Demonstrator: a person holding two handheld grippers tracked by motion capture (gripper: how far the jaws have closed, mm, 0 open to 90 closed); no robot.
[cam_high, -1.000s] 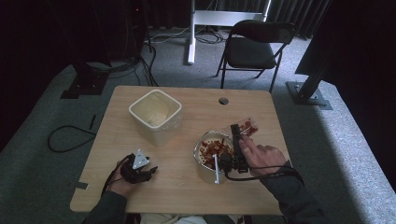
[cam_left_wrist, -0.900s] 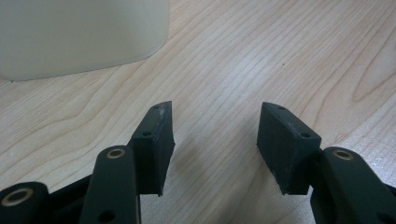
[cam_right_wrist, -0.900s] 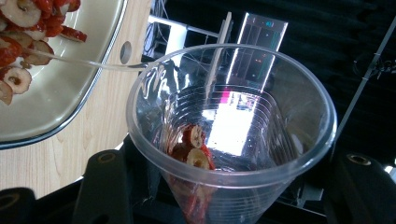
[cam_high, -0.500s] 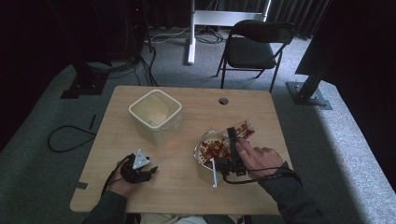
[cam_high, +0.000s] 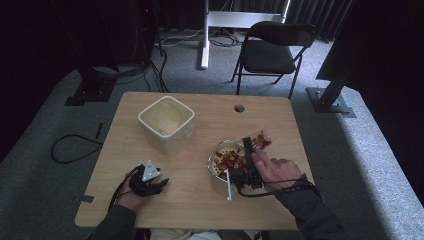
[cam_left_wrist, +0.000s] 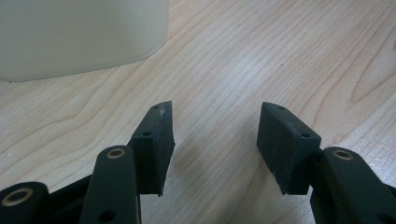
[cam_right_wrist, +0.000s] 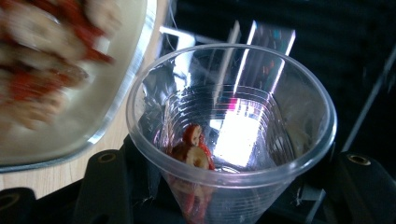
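A clear plastic cup (cam_right_wrist: 231, 126) sits pinched between the jaws of the right tongs (cam_right_wrist: 224, 186); in the right gripper view its mouth faces the camera and a few red-and-pale dried fruit pieces (cam_right_wrist: 194, 151) lie against its lower inner wall. In the high view the cup (cam_high: 260, 141) lies tilted at the far right edge of a glass bowl (cam_high: 216, 167), with the right tongs (cam_high: 248, 150) stretched across that bowl under the person's right hand (cam_high: 275, 170). The bowl holds more of the red and pale pieces (cam_high: 229, 159), which show blurred at the upper left of the right gripper view, and a white utensil (cam_high: 228, 184) rests against its near rim. The bowl stands on the right half of the wooden worktop (cam_high: 200, 210). Farther left and toward the far side stands a cream square container (cam_high: 166, 122), open at the top, well apart from the bowl. Near the worktop's front left edge the left tongs (cam_high: 162, 183) rest in the person's left hand (cam_high: 137, 192); in the left gripper view the left tongs (cam_left_wrist: 215, 140) stand spread with bare wood between them, pinching nothing, and the container's pale wall (cam_left_wrist: 84, 37) lies ahead of them. A small round hole (cam_high: 239, 108) marks the worktop's far side. No brand, label or legible writing can be made out on the cup, the bowl or the container.
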